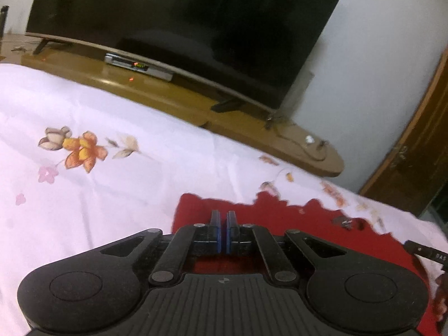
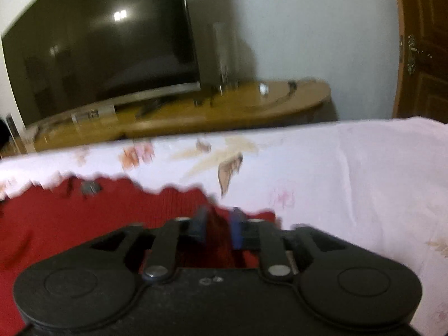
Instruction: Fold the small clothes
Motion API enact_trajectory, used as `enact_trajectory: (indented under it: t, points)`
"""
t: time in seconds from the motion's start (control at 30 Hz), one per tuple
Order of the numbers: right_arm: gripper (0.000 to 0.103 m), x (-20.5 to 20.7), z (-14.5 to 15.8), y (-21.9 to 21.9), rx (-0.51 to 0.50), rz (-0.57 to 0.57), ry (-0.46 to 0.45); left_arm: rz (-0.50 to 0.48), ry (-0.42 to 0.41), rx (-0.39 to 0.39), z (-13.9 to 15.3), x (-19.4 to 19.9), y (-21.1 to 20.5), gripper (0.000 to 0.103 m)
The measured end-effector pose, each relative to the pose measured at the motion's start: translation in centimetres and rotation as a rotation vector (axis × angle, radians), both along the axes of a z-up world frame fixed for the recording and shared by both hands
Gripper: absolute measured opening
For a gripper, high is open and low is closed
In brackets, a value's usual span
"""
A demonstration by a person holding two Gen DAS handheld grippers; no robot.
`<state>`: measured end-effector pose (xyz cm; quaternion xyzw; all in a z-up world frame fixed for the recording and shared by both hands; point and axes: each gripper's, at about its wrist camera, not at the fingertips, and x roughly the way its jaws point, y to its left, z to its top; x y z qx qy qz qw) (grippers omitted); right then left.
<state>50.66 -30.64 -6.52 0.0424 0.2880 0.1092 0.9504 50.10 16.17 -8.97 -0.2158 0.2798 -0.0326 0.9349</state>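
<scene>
**A:** Red garment [image 1: 294, 224] first. Lying where?

**B:** Spread flat on the pale floral sheet [image 1: 98, 196], with a jagged far edge. Nothing but bare sheet and printed flowers left of the garment.

**A:** And against the left gripper [image 1: 223, 224]?

**B:** Directly under it and just ahead of the tips, close to the garment's left edge. Blue pads [image 1: 215, 232] almost together, with only a thin slit between. Cannot tell whether any cloth is nipped in there.

**A:** Further right?

**B:** Small dark label [image 1: 345, 221] on the garment near its far edge, right of those tongs.

**A:** Then the right gripper [image 2: 218, 224]?

**B:** Over the garment's right end, with pale sheet just to the right. Jaws partly apart, with red cloth in the gap. Too blurred to say whether the pads press on it, so cannot tell if gripping.

**A:** Beyond the garment?

**B:** Past its far edge, a wooden stand [image 1: 168, 98] with a dark television [image 1: 182, 28] on top. Brown door [image 2: 420, 56] well off to the garment's right.
</scene>
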Motion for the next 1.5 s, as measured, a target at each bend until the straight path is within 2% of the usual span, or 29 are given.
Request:
enact_trajectory:
  t: [0.03, 0.07, 0.1, 0.17, 0.23, 0.3, 0.33, 0.37, 0.4, 0.47, 0.57, 0.6, 0.67, 0.73, 0.83, 0.87, 0.93, 0.97, 1.0, 1.03, 1.07, 1.13, 1.2, 1.27, 1.33, 1.4, 1.43, 1.47, 1.5]
  points:
    - [0.036, -0.3, 0.4, -0.2, 0.013, 0.014, -0.024, -0.006, -0.008, -0.008, 0.2, 0.0, 0.0, 0.032]
    - [0.038, -0.4, 0.7, -0.2, 0.016, 0.028, -0.035, -0.008, -0.019, -0.005, 0.4, 0.2, -0.2, 0.057]
    - [0.039, -0.2, 0.8, -0.1, 0.020, 0.045, -0.034, -0.021, -0.039, 0.003, 0.8, 0.3, -0.5, 0.062]
    - [0.039, 0.4, 0.9, 0.2, 0.021, 0.075, -0.015, -0.062, -0.037, 0.019, 1.1, 1.0, -1.2, 0.062]
    - [0.038, 1.0, 0.7, 0.8, 0.004, 0.109, 0.019, -0.102, 0.016, 0.063, 0.9, 2.4, -2.5, 0.062]
    - [0.041, 1.8, 0.0, 1.8, -0.061, 0.112, 0.064, -0.138, 0.084, 0.140, 0.3, 3.6, -3.7, 0.047]
    - [0.040, 1.8, -0.3, 2.2, -0.077, 0.119, 0.087, -0.153, 0.076, 0.176, 0.3, 3.7, -4.3, 0.042]
    - [0.039, 1.9, -0.5, 2.4, -0.081, 0.131, 0.093, -0.182, 0.078, 0.195, 0.3, 3.9, -4.7, 0.012]
    - [0.032, 2.0, -0.7, 2.6, -0.093, 0.140, 0.087, -0.205, 0.075, 0.206, 0.3, 3.8, -5.1, 0.006]
    - [0.019, 1.5, -0.8, 3.4, -0.147, 0.153, 0.049, -0.197, -0.006, 0.256, 0.7, 2.8, -5.9, 0.004]
    - [0.010, -0.4, 0.2, 3.9, -0.196, 0.117, -0.083, -0.076, -0.136, 0.249, 1.5, 0.8, -5.3, 0.003]
    - [0.010, -0.7, 0.7, 3.7, -0.182, 0.103, -0.116, -0.049, -0.126, 0.239, 1.3, 1.0, -5.0, 0.004]
    - [0.009, -0.6, 0.5, 3.7, -0.184, 0.078, -0.127, -0.034, -0.012, 0.227, 0.0, 2.6, -4.9, 0.004]
    - [0.009, 1.5, -1.7, 3.8, -0.233, 0.045, -0.006, -0.050, 0.047, 0.242, -0.3, 3.9, -5.2, 0.004]
    - [0.011, 2.8, -1.8, 3.7, -0.222, 0.035, 0.041, -0.054, 0.067, 0.239, -0.2, 4.2, -5.2, 0.007]
    - [0.015, 2.9, -1.7, 3.7, -0.231, 0.035, 0.039, -0.055, 0.068, 0.216, -0.1, 4.1, -4.7, 0.009]
    - [0.030, 2.7, -1.5, 3.6, -0.253, 0.024, 0.028, -0.063, 0.058, 0.163, -0.1, 3.7, -3.6, 0.024]
    - [0.048, 2.4, -1.3, 3.3, -0.245, 0.008, 0.019, -0.062, 0.048, 0.140, 0.1, 3.2, -2.9, 0.039]
    - [0.072, 1.8, -0.8, 2.7, -0.220, -0.010, -0.001, -0.038, 0.027, 0.132, 0.6, 2.3, -2.4, 0.052]
    - [0.082, 1.1, -0.3, 2.1, -0.194, -0.027, -0.042, -0.001, 0.001, 0.146, 0.9, 1.3, -2.1, 0.058]
    - [0.086, 0.1, 0.3, 1.7, -0.183, -0.041, -0.095, 0.050, -0.040, 0.183, 1.7, 0.2, -2.3, 0.070]
    - [0.078, -0.9, 1.4, 2.0, -0.187, -0.005, -0.122, 0.036, -0.126, 0.184, 2.9, -0.6, -3.4, 0.071]
    - [0.065, -0.8, 2.2, 3.8, -0.135, 0.092, -0.088, -0.101, -0.123, 0.154, 3.6, 0.5, -6.4, 0.071]
    - [0.061, -0.5, 2.2, 6.7, -0.109, 0.203, -0.060, -0.259, -0.111, 0.177, 3.7, 1.4, -10.4, 0.071]
    - [0.057, 0.1, 1.4, 9.8, -0.099, 0.309, 0.014, -0.356, -0.097, 0.224, 3.1, 1.9, -13.6, 0.071]
    - [0.063, 0.1, 0.6, 12.0, -0.139, 0.408, -0.003, -0.405, -0.056, 0.248, 1.8, 2.6, -15.3, 0.071]
    - [0.067, 0.2, 0.0, 12.9, -0.212, 0.430, -0.012, -0.398, 0.004, 0.290, 0.6, 3.2, -15.7, 0.071]
    - [0.069, 0.8, -0.7, 13.3, -0.271, 0.431, 0.026, -0.391, 0.024, 0.313, -0.4, 3.4, -15.4, 0.073]
    - [0.070, 1.5, -1.0, 12.7, -0.248, 0.435, 0.060, -0.383, 0.000, 0.280, -0.6, 3.2, -14.5, 0.073]
